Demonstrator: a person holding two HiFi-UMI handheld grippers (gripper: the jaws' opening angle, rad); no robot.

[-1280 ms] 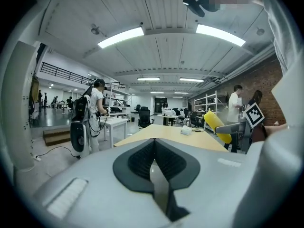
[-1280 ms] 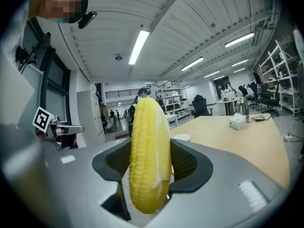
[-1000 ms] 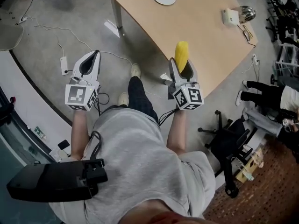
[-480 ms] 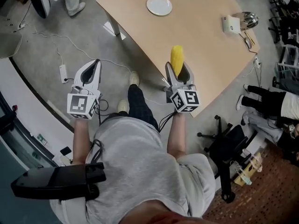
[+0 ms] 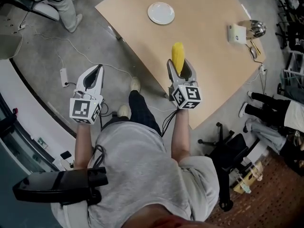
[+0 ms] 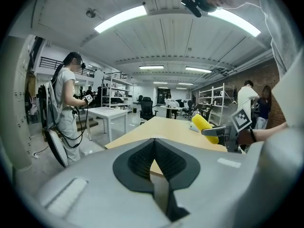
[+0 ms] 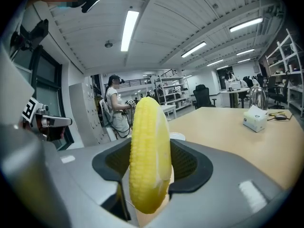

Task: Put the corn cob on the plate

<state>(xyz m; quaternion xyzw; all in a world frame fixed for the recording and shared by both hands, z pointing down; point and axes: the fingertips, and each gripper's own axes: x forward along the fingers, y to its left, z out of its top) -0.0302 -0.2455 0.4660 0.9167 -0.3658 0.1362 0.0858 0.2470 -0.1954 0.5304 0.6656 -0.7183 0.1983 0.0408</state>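
Yellow corn cob (image 5: 177,57): held lengthwise between the jaws of the right gripper (image 5: 179,69). Its rounded tip juts forward past the jaw ends, and the right gripper view shows the dark pads pressed on both flanks.
Right gripper: jaws clamped on the cob, held in the air above the near part of the table, marker cube toward the person.
Left gripper (image 5: 97,69): jaws together at the tips with nothing between them. It is held over the floor, left of the table and level with the right one.
Table (image 5: 209,42): pale wood top on a grey leg.
Plate (image 5: 161,13): white, round and bare, on the far part of the table, well apart from the cob.
Other items on table: a white box (image 5: 236,33) just beside a shiny metal vessel (image 5: 256,28) near the right edge.
Floor (image 5: 57,27): grey concrete with white cables (image 5: 57,44) trailing across it.
Background: a person (image 6: 66,103) stands by another table in the left gripper view.
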